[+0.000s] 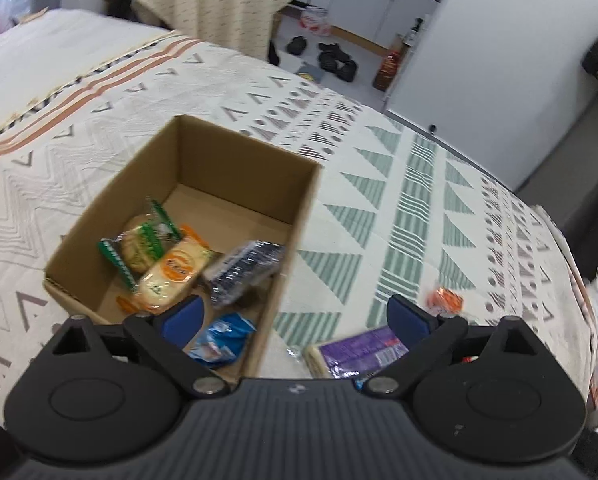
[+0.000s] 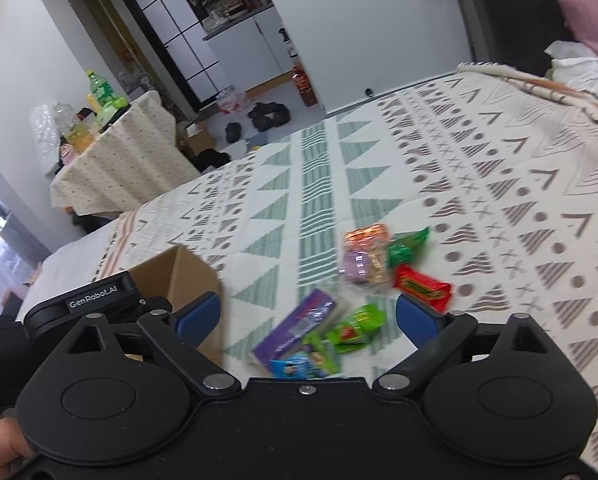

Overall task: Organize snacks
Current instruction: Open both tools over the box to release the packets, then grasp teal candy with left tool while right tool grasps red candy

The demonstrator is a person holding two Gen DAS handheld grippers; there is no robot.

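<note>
An open cardboard box [image 1: 243, 168] stands on the patterned bedspread. Inside lie a green-wrapped biscuit pack [image 1: 143, 242], an orange-labelled pack [image 1: 171, 276], a dark foil pack [image 1: 243, 272] and a blue packet [image 1: 221, 338]. My left gripper [image 1: 295, 316] is open over the box's near right corner, nothing between its blue pads. A purple packet [image 1: 363, 350] lies just right of the box. My right gripper [image 2: 309, 318] is open above loose snacks: a purple packet [image 2: 299, 330], a bright green candy [image 2: 355, 326], a red packet [image 2: 421, 286], a dark green packet [image 2: 407, 246] and an orange-and-lilac bag [image 2: 365, 258].
The bedspread [image 2: 499, 168] stretches wide to the right. The box's corner [image 2: 187, 280] and the other gripper's body [image 2: 95, 298] sit at left in the right wrist view. A small orange wrapper [image 1: 445, 300] lies right of the left gripper. A cloth-covered table [image 2: 119, 160] stands beyond the bed.
</note>
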